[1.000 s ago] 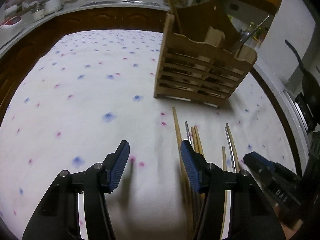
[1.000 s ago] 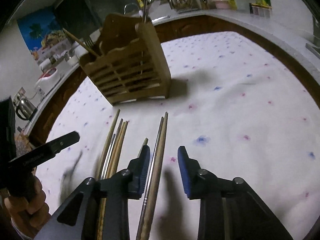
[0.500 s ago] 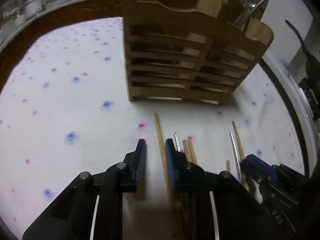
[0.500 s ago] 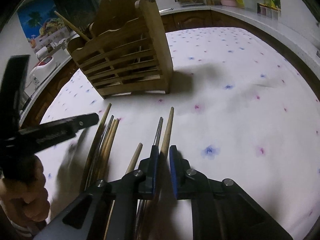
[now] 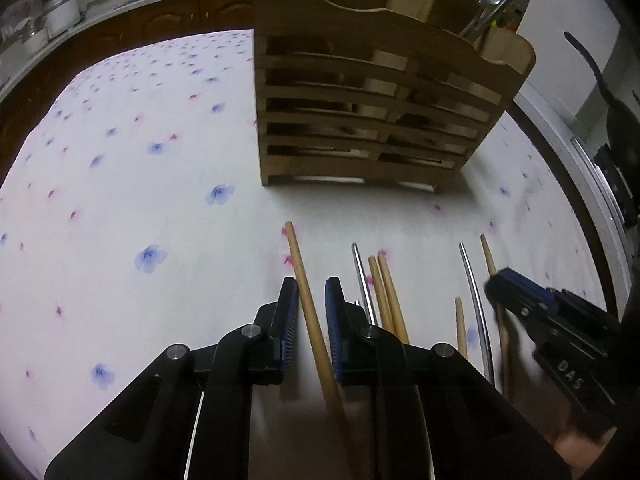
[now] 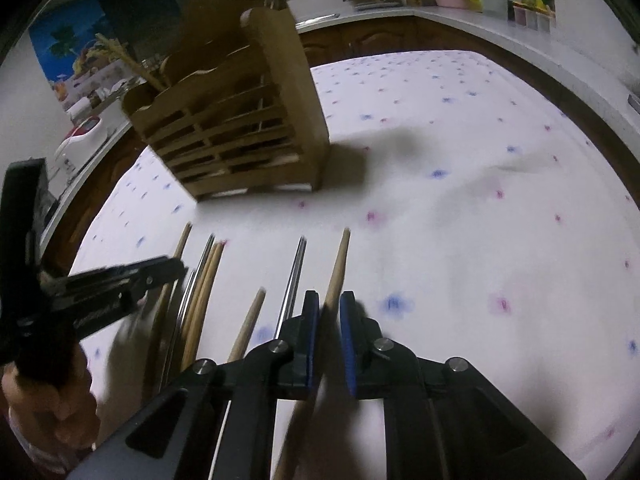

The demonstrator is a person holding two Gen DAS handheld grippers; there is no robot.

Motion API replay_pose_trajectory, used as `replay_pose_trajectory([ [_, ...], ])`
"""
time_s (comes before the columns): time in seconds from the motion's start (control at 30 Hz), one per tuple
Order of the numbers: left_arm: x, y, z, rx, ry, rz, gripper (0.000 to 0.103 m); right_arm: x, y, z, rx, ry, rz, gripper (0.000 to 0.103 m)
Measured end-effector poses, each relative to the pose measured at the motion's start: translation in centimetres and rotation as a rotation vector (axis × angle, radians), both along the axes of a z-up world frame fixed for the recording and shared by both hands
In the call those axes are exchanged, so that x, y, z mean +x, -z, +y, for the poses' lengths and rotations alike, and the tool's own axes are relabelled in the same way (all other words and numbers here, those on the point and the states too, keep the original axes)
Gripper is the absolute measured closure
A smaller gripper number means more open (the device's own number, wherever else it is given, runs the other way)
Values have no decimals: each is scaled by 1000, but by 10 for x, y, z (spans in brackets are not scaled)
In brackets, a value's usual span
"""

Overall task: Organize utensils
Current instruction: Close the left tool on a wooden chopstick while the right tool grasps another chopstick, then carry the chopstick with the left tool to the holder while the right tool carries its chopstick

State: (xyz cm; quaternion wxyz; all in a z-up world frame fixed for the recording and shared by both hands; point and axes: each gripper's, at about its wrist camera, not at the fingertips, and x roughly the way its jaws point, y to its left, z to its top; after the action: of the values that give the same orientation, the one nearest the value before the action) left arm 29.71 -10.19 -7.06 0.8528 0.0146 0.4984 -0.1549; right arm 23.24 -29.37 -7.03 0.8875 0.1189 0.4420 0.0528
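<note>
Several wooden and metal chopsticks lie side by side on a flowered white cloth [image 5: 120,200] in front of a slatted wooden utensil caddy [image 5: 372,100]. My left gripper [image 5: 312,312] has its jaws closed narrowly around the leftmost wooden chopstick [image 5: 300,268]. My right gripper [image 6: 329,320] has its jaws closed around the rightmost wooden chopstick [image 6: 338,264]; this gripper also shows at the right of the left wrist view [image 5: 516,288]. Between them lie a metal chopstick [image 6: 294,276], a short wooden one [image 6: 250,320] and a bundle [image 6: 204,280]. The caddy also shows in the right wrist view [image 6: 240,128], holding some utensils.
The cloth-covered table is ringed by a dark wooden edge and a kitchen counter [image 6: 480,20] with bowls and jars. A red and white appliance [image 6: 80,140] stands at the left. My left gripper and hand show at the left of the right wrist view [image 6: 104,292].
Both grippers moved forward toward the caddy and closed from wide open, each around one wooden chopstick. The caddy now looms larger in both views.
</note>
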Motion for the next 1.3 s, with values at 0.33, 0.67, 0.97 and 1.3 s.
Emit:
replay_pose_trajectory([
  [0.33, -13, -9, 11, -17, -10, -31, 98, 1, -5, 3, -18, -10, -17, 97],
  [0.67, -68, -87, 59, -178, -39, -161, 98, -54, -90, 4, 51, -53, -222, 98],
  [0.97, -95, -152, 79, -246, -23, -301, 98, -82, -163, -5, 72, -49, -416, 98],
  [1.3, -99, -176, 79, -260, -24, -367, 98, -80, -190, -12, 66, -31, -495, 98],
])
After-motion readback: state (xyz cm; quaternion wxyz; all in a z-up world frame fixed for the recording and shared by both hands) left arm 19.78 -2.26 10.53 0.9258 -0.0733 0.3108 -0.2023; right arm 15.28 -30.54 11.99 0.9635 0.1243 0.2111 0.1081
